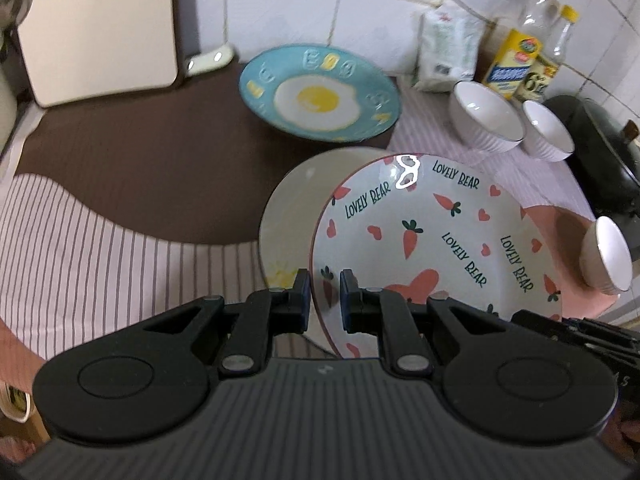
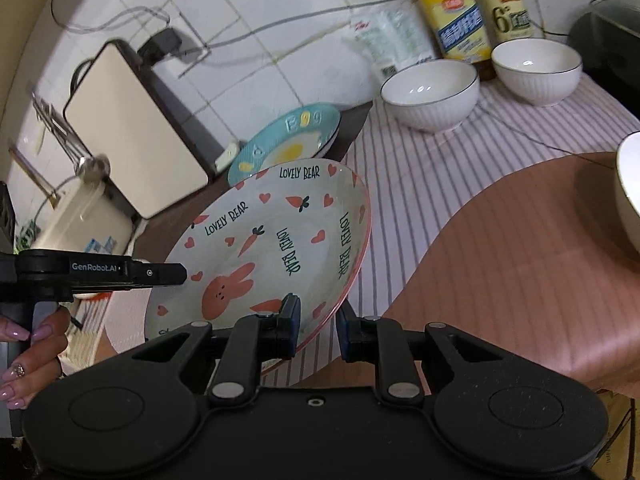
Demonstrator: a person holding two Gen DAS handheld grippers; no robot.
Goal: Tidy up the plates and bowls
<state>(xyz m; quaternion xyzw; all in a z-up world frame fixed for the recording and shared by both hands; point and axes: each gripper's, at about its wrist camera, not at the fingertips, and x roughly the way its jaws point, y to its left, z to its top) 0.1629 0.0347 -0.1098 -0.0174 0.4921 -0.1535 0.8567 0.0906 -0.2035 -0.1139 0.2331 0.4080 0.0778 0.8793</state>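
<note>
Both grippers hold the white "Lovely Bear" plate (image 1: 432,236) with carrots and hearts, tilted above the counter. My left gripper (image 1: 324,300) is shut on its near-left rim. My right gripper (image 2: 318,330) is shut on its right rim; the plate also shows in the right wrist view (image 2: 272,252), as does the left gripper (image 2: 168,274) at the plate's left edge. A cream plate (image 1: 296,204) lies flat under and behind the held plate. A blue fried-egg plate (image 1: 320,96) sits further back. Three white ribbed bowls stand at the right: one (image 1: 486,116), another (image 1: 548,130), a third (image 1: 608,254).
Oil bottles (image 1: 516,52) and a white packet (image 1: 448,48) stand against the tiled wall. A dark pot (image 1: 604,148) is at the far right. A cream appliance (image 1: 96,28) leans at the back left. Striped cloth (image 1: 100,232) and a brown mat (image 1: 152,152) cover the counter.
</note>
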